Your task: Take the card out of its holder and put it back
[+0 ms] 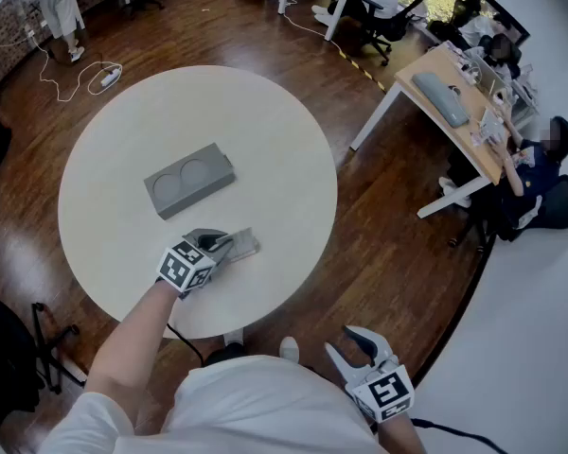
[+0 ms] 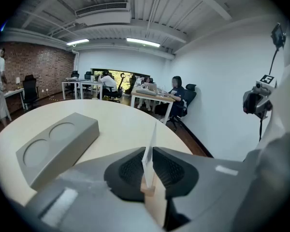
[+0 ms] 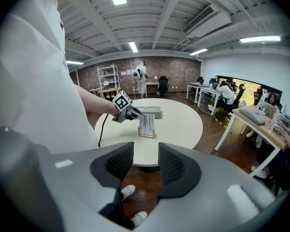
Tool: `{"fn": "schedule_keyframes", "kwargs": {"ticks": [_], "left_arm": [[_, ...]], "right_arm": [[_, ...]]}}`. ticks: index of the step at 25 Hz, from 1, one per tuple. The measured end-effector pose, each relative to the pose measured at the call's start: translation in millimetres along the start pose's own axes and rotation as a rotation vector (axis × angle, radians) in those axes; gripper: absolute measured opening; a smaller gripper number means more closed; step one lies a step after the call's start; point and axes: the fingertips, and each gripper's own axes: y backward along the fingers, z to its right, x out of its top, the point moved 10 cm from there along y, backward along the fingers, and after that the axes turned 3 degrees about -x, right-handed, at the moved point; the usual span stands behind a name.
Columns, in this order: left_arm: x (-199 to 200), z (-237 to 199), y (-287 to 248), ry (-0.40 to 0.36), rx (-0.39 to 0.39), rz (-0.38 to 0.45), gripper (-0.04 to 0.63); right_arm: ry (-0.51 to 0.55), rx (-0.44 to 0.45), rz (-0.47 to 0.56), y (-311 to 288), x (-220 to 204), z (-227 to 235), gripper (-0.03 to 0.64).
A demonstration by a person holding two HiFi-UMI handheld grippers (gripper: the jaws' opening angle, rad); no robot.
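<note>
A thin white card (image 2: 150,146) stands upright in a small wooden holder (image 2: 153,199) near the front edge of the round white table (image 1: 114,130). My left gripper (image 1: 227,244) is shut on the card, with its dark pads (image 2: 128,168) against both faces and the card's lower edge in the holder's slot. In the right gripper view the card (image 3: 146,123) and holder sit beside the left gripper (image 3: 134,113). My right gripper (image 1: 347,344) hangs open and empty off the table, low by my body, over the wooden floor.
A grey block with two round recesses (image 1: 189,180) lies on the table behind the holder. An office desk (image 1: 454,102) with seated people stands to the right. A black chair (image 1: 9,357) is at the lower left, and a cable (image 1: 76,78) runs over the floor.
</note>
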Motion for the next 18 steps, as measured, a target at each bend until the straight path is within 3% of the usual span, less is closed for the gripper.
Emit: {"fn": "schedule_keyframes", "kwargs": {"ticks": [8, 18], "left_arm": [[2, -9, 0, -0.009, -0.058, 0.020, 0.017], [30, -2, 23, -0.076, -0.044, 0.049, 0.017]], "right_arm": [[-0.019, -0.049, -0.021, -3, 1, -6, 0.163], [-0.050, -0.059, 0.013, 7, -14, -11, 0.163]]}}
